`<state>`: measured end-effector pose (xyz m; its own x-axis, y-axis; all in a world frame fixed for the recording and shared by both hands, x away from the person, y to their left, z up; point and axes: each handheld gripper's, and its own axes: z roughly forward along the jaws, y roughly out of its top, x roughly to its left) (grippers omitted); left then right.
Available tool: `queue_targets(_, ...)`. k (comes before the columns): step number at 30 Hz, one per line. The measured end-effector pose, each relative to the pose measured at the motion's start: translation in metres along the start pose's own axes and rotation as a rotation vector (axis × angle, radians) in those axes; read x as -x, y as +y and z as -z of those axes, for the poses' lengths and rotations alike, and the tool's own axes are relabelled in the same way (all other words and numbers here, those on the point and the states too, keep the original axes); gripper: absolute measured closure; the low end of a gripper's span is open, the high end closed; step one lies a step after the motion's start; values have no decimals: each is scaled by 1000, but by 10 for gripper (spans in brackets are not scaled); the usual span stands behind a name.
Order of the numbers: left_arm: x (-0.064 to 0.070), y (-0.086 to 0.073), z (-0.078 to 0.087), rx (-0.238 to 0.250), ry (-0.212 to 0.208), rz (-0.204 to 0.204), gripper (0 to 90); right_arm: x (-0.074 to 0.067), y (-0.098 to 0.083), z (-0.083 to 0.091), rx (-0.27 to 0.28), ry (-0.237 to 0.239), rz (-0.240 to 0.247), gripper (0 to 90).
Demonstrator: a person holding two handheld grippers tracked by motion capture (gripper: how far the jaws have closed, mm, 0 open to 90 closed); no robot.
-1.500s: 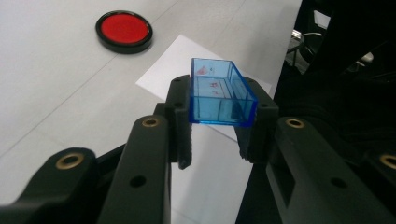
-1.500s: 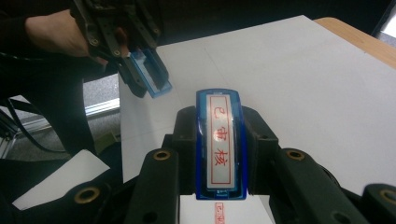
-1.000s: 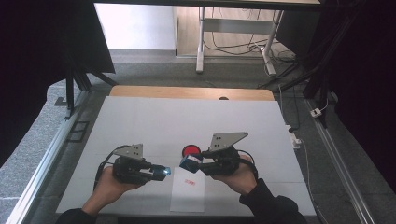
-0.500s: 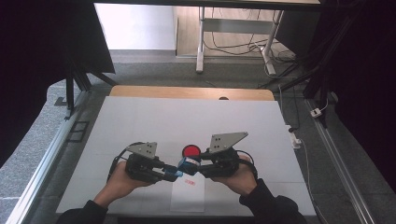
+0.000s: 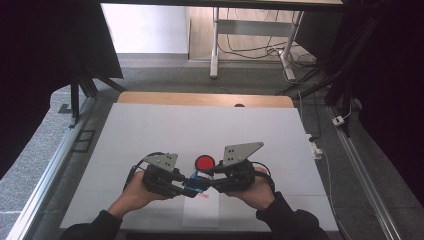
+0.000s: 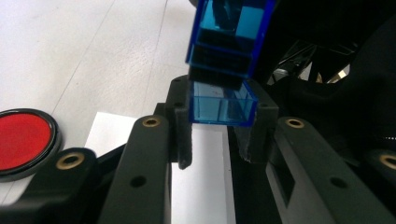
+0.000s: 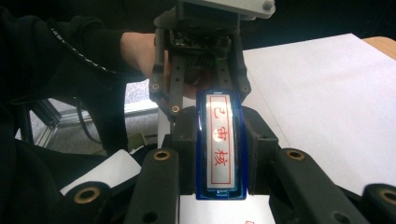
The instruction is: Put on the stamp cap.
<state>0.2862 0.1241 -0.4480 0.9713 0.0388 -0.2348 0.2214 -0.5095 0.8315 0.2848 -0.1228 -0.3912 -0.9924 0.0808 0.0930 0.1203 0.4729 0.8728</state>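
Near the front edge of the tabletop (image 5: 150, 130), both grippers meet on one blue stamp (image 5: 196, 181). The right gripper (image 7: 220, 154) pinches its body, printed face up with red characters; the left gripper (image 6: 215, 135) pinches the clear blue cap end. To do this well, I judge both grips should stay firm and the pull run straight along the stamp's length — twisting could make smooth plastic slip. The stamp is glossy, translucent, box-shaped. Just beside it lies a round red pad (image 5: 204, 162) in a black rim, and under the grippers a white paper sheet (image 5: 201, 215) — matte, flat.
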Motion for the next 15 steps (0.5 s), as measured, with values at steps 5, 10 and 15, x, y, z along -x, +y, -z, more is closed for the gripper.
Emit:
queue_targets(5, 0, 1, -1, -7, -10, -12, 683, -1, 0, -1, -4, 10, 1, 708)
queue_targets(10, -1, 1, -2, -5, -23, -16, 684, -1, 0, -2, -3, 21, 6, 708)
queue_targets(15, 0, 1, -1, 3, -32, -34, 685, -2, 0, -4, -6, 33, 7, 708)
